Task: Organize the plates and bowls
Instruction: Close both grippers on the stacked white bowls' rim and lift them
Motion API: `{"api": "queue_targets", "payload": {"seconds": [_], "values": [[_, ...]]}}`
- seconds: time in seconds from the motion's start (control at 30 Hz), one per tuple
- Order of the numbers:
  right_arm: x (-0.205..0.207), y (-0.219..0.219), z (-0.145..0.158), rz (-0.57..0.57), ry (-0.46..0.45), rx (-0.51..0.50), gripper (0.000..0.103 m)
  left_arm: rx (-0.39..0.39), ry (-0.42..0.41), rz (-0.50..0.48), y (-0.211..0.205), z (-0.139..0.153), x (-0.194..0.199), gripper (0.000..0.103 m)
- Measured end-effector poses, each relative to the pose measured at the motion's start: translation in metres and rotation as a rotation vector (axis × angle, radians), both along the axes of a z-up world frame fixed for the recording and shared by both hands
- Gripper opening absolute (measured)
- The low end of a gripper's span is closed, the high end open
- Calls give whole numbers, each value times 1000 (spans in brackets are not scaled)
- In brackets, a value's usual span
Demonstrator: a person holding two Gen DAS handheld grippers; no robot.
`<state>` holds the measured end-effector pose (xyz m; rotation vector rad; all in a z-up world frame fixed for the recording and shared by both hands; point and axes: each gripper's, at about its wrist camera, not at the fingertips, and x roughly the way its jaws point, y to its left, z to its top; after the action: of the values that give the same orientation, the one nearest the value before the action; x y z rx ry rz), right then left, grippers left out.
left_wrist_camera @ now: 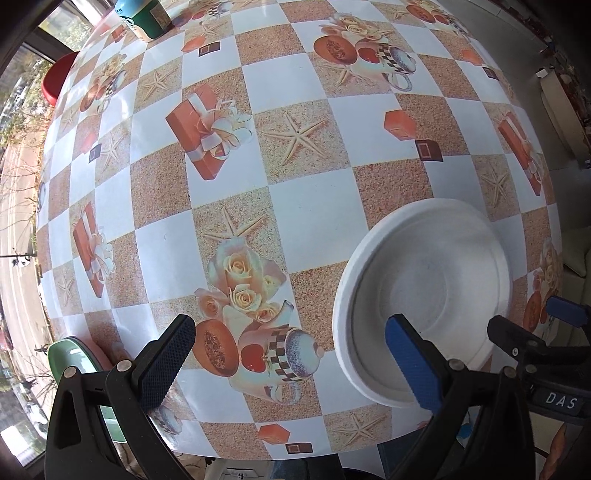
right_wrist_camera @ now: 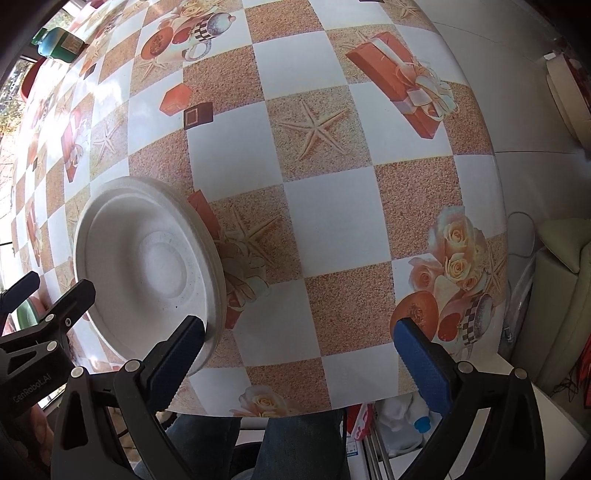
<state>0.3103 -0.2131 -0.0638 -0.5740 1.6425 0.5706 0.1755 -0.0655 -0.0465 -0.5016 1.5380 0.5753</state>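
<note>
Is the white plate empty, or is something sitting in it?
Empty. The white plate lies right side up on the table, its bare center ring visible in both views.

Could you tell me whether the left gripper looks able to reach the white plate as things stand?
Probably yes. The left gripper is open, nothing lies between it and the white plate, and its right finger already overlaps the rim.

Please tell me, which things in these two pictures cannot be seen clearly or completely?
- Green dish, left wrist view: mostly hidden behind the left gripper; plate or bowl, cannot tell.
- Green container, left wrist view: top cut off by the frame edge.
- White plate, right wrist view: near rim covered by a finger of the right gripper.
</note>
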Motion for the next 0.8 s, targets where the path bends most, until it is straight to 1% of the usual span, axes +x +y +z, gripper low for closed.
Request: {"api": "queue_targets", "payload": {"seconds": [0.13, 0.23, 0.33, 0.43, 0.57, 0.63, 0.67, 0.73, 0.77, 0.8], "values": [[0, 11, -6, 28, -1, 1, 103, -17, 6, 17, -3, -9, 6, 103], [2, 26, -13, 44, 1, 0, 103, -3, 25, 20, -7, -14, 9, 103], [1, 36, -16, 52, 1, 6, 103, -11, 33, 31, -10, -23, 17, 103], [1, 45, -18, 66, 2, 24, 103, -13, 39, 44, -6, -29, 20, 103], [-2, 57, -22, 84, -4, 23, 103, -18, 45, 45, 1, -36, 17, 102], [-3, 62, -25, 84, -1, 23, 103, -31, 46, 44, 3, -41, 18, 97], [-4, 66, -27, 84, 3, 26, 103, -41, 47, 40, 2, -49, 19, 94], [-6, 70, -28, 82, 14, 40, 103, -69, 43, 33, 1, -56, 21, 80], [-6, 70, -30, 82, 20, 50, 100, -81, 34, 35, 0, -57, 22, 78], [-8, 73, -31, 83, 28, 59, 87, -90, 25, 34, -1, -57, 23, 73]]}}
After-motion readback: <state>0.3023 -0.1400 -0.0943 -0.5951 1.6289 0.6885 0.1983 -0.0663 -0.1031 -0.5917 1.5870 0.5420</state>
